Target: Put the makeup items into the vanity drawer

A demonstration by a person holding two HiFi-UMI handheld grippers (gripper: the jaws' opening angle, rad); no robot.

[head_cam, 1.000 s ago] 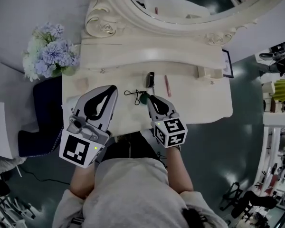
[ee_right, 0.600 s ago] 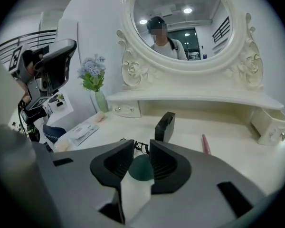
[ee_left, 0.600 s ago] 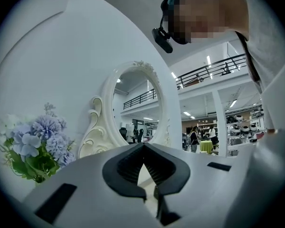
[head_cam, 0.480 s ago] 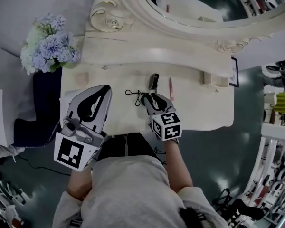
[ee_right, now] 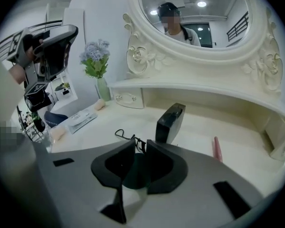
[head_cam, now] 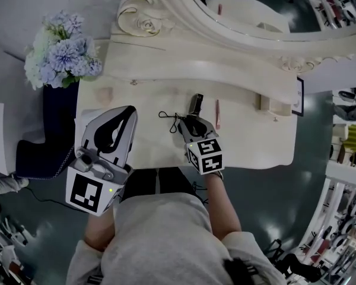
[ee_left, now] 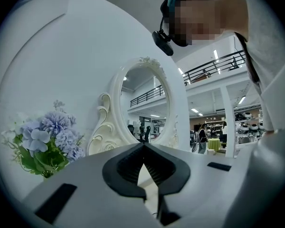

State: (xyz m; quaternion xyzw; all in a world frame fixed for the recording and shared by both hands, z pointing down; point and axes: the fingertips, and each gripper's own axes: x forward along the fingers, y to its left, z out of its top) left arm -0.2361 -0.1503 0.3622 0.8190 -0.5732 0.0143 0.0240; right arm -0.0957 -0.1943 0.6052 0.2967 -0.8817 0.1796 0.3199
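On the cream vanity top (head_cam: 255,136) lie a black compact (head_cam: 195,103) (ee_right: 170,122), a pink stick (head_cam: 218,113) (ee_right: 216,148) and a black cord loop (head_cam: 166,116) (ee_right: 124,135). My right gripper (head_cam: 187,120) (ee_right: 138,144) is low over the top just in front of the compact. Its jaws stand narrowly apart, closed on a dark green round item (ee_right: 133,167) that the cord runs to. My left gripper (head_cam: 130,109) (ee_left: 143,148) hovers above the table's left part, shut and empty. A small drawer front (ee_right: 128,99) sits under the mirror shelf.
A vase of blue flowers (head_cam: 59,55) (ee_left: 42,144) stands at the back left. A leaflet (ee_right: 80,119) and a beige sponge (head_cam: 103,94) lie on the left side. The oval mirror (head_cam: 255,10) rises behind. A dark stool (head_cam: 47,141) is left of the vanity.
The right gripper has slid forward over the dark green item, which now sits between its jaws and is hidden in the head view. The left gripper has hardly moved.
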